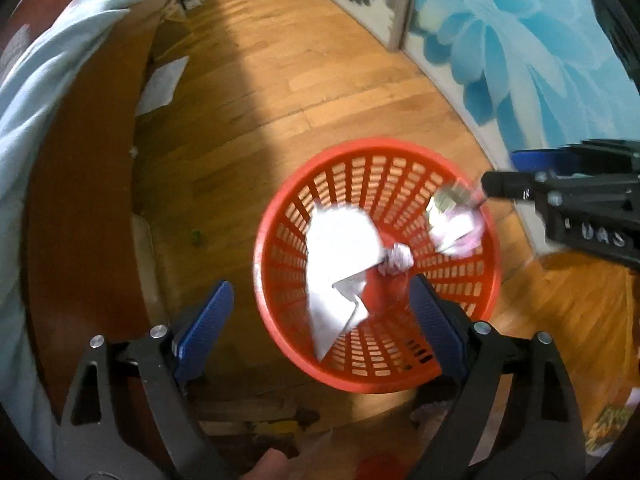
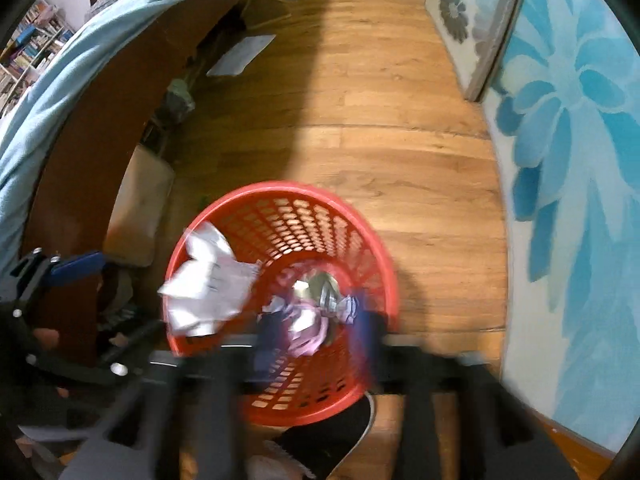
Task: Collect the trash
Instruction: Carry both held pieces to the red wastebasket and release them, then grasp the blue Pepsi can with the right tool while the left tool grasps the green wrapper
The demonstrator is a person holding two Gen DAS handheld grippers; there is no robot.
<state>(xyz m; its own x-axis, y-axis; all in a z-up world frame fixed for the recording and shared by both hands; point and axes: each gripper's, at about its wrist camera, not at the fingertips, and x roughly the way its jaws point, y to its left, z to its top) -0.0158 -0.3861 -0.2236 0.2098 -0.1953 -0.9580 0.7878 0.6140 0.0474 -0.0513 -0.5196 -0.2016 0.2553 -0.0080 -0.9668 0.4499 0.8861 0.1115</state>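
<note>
Hovering spread and empty above the red basket, the left tongs have white paper already lying inside below them. Farther right, the right tongs pinch a pink-and-silver wrapper over the basket's far rim. I'd carry that wrapper toward the middle before letting go, so it drops inside and doesn't slide onto the wooden floor.

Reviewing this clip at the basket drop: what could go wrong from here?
1. The pink wrapper at the right gripper sits close to the red basket's rim; released now, it might land outside on the wooden floor.
2. The white paper leans up the basket wall and could slide over the edge if nudged.
3. The right wrist view is motion-blurred, so aim is uncertain.
</note>
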